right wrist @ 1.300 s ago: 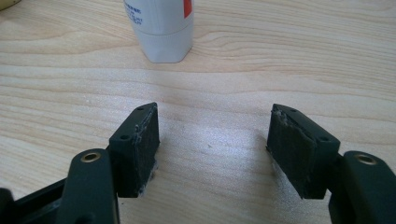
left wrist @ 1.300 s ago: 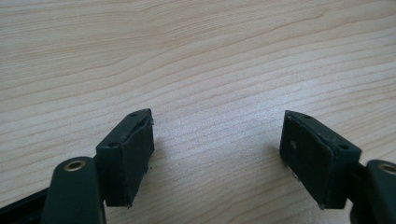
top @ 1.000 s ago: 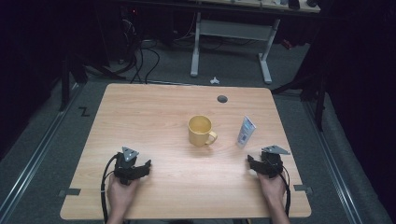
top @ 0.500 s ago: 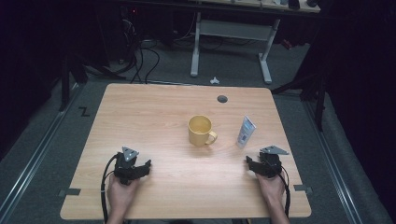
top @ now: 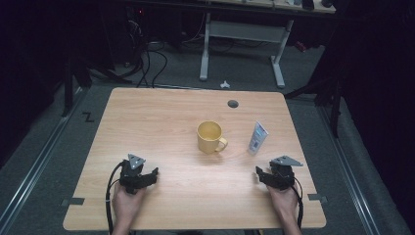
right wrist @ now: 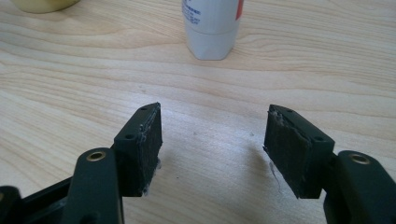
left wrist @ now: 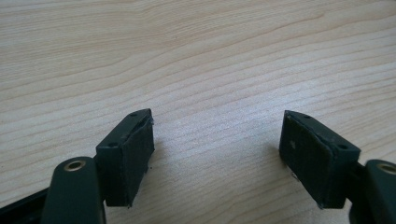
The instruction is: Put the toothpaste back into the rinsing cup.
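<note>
A pale, rectangular wooden table [top: 161, 122] with visible wavy grain carries a squat yellow ceramic mug [top: 210, 136] near its centre, handle turned to the right and near side. Just right of it stands a white plastic tube [top: 257, 138] with blue print, upright on its flat cap. A small round dark grommet [top: 233, 104] sits in the tabletop toward the far edge. The left hand-held gripper [top: 147, 175] rests at the near left, its black, blocky jaws spread wide over bare wood. The right hand-held gripper [top: 262, 175] lies at the near right, jaws likewise wide apart and empty, pointing toward the tube, well apart from it.
</note>
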### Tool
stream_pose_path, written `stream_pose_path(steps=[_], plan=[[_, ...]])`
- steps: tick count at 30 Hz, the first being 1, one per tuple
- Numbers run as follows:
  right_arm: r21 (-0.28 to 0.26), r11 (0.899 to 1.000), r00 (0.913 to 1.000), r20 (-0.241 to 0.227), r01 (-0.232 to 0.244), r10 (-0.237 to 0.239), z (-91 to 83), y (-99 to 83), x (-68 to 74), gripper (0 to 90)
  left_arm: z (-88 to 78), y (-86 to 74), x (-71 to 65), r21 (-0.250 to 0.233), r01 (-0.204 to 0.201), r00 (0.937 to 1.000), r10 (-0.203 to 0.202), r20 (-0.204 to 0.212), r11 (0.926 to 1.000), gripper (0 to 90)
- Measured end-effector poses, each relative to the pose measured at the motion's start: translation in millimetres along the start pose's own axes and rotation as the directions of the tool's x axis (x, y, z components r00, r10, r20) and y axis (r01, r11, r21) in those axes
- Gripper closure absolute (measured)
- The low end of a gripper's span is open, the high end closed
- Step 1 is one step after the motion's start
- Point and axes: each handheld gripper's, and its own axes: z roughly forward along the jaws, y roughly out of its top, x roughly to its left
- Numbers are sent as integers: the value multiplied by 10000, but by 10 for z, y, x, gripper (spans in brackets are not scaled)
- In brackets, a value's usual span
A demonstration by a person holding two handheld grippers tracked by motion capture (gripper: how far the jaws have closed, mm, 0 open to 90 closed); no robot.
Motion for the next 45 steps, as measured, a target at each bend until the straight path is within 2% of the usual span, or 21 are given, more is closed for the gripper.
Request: stream_pose_path(steps=[14, 27, 37, 45], plan=[[-255, 9996, 9994, -332, -83, 74, -64, 40, 69, 373, 0, 0, 0, 2, -2, 10000, 2, 0, 10000, 265], [-764, 9970, 9997, -199, -117, 103, -117, 97, 81, 391, -1, -1, -1, 4, -8, 10000, 8, -1, 10000, 263], [-930, 9957, 9997, -251, 24, -47, -115, 206, 89, 392, -4, -3, 1, 4, -8, 10000, 8, 11, 10000, 261], [-965, 9953, 9999, -57, 124, -130, -90, 293, 95, 384, -7, -5, 4, 1, 7, 10000, -7, 31, 10000, 260]])
